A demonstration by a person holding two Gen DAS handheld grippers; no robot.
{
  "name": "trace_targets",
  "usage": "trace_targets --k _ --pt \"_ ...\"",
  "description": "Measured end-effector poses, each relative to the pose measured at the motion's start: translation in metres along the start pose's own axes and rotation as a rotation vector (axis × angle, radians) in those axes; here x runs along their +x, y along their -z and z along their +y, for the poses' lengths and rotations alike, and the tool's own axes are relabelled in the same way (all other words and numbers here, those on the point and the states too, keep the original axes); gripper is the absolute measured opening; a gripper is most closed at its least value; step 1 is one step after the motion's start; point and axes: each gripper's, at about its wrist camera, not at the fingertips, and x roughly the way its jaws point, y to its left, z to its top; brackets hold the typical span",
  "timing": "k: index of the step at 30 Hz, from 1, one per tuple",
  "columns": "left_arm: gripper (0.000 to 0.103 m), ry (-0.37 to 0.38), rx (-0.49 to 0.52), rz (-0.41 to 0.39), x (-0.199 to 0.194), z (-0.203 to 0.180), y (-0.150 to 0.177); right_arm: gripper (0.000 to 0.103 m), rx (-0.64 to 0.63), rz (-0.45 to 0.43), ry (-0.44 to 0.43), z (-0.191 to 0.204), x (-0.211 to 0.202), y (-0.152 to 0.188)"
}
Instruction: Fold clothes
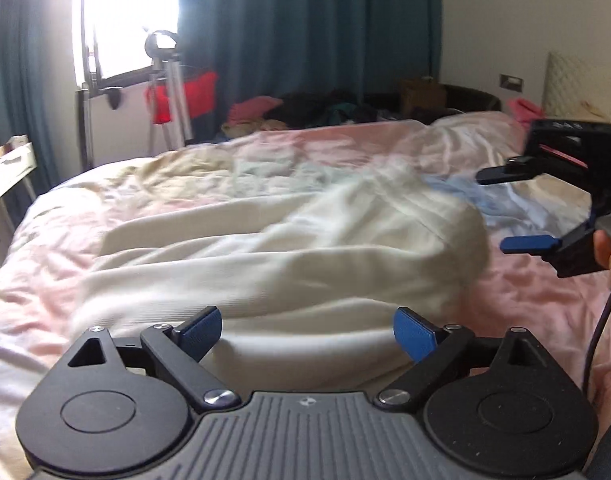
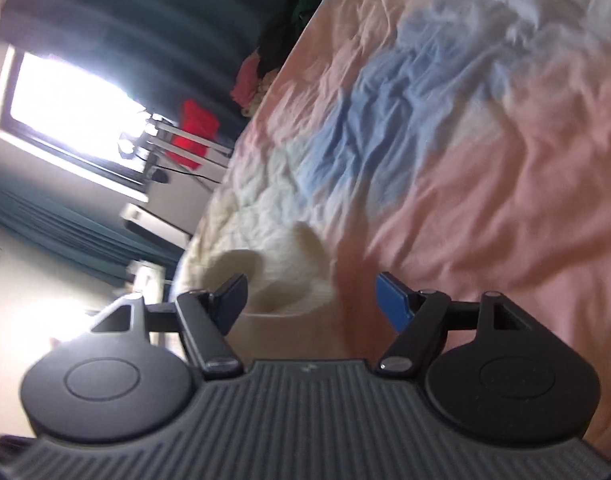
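The cream garment (image 1: 289,256) is smeared by motion blur in the left wrist view, so its folds and far edge toward 1 o'clock cannot be made out; its near edge is hidden behind the left gripper (image 1: 307,334). At 3 o'clock the right gripper (image 1: 517,208) is cut off by the frame edge. In the right wrist view the garment (image 2: 273,264) is blurred and partly covered by the right gripper (image 2: 311,300). The window (image 1: 125,12) is blown out to white.
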Motion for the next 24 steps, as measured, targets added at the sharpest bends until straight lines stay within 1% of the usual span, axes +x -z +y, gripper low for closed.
trace_targets --k 2,3,4,5,7,9,12,13,15,16,17,20,22,24 --pt "0.095 -0.034 -0.049 -0.019 -0.020 0.011 0.002 0.074 0.060 0.077 -0.087 -0.002 0.009 0.005" --pt "0.096 -0.049 -0.088 -0.026 -0.024 0.020 0.002 0.074 0.084 0.117 -0.118 -0.002 0.014 0.009" --pt "0.096 -0.065 -0.135 -0.031 -0.024 0.031 0.002 0.074 0.092 0.144 -0.127 -0.001 0.019 0.014" --pt "0.096 -0.084 -0.177 -0.027 -0.023 0.039 0.000 0.074 0.078 0.155 -0.113 0.001 0.021 0.017" --pt "0.096 -0.126 -0.259 -0.012 -0.022 0.052 -0.003 0.074 0.005 0.140 -0.043 0.009 0.022 0.024" --pt "0.096 -0.131 -0.322 -0.011 -0.029 0.063 -0.001 0.074 -0.035 0.148 -0.006 0.013 0.027 0.029" --pt "0.096 -0.137 -0.348 -0.017 -0.032 0.071 0.002 0.075 -0.077 0.161 0.025 0.017 0.036 0.035" --pt "0.096 -0.151 -0.342 -0.015 -0.033 0.071 0.002 0.076 -0.088 0.163 0.029 0.018 0.039 0.036" --pt "0.096 -0.186 -0.317 -0.003 -0.031 0.069 0.003 0.076 -0.132 0.171 0.049 0.022 0.045 0.039" --pt "0.096 -0.193 -0.310 0.004 -0.027 0.070 0.004 0.074 -0.167 0.175 0.073 0.025 0.048 0.040" --pt "0.096 -0.194 -0.314 0.011 -0.025 0.071 0.004 0.074 -0.189 0.170 0.092 0.027 0.049 0.041" --pt "0.096 -0.177 -0.350 0.034 -0.019 0.080 0.007 0.074 -0.219 0.138 0.128 0.030 0.047 0.043" --pt "0.096 -0.159 -0.368 0.050 -0.016 0.085 0.008 0.077 -0.272 0.102 0.166 0.036 0.041 0.046" --pt "0.096 -0.157 -0.371 0.054 -0.017 0.086 0.008 0.077 -0.324 0.078 0.181 0.043 0.034 0.049"
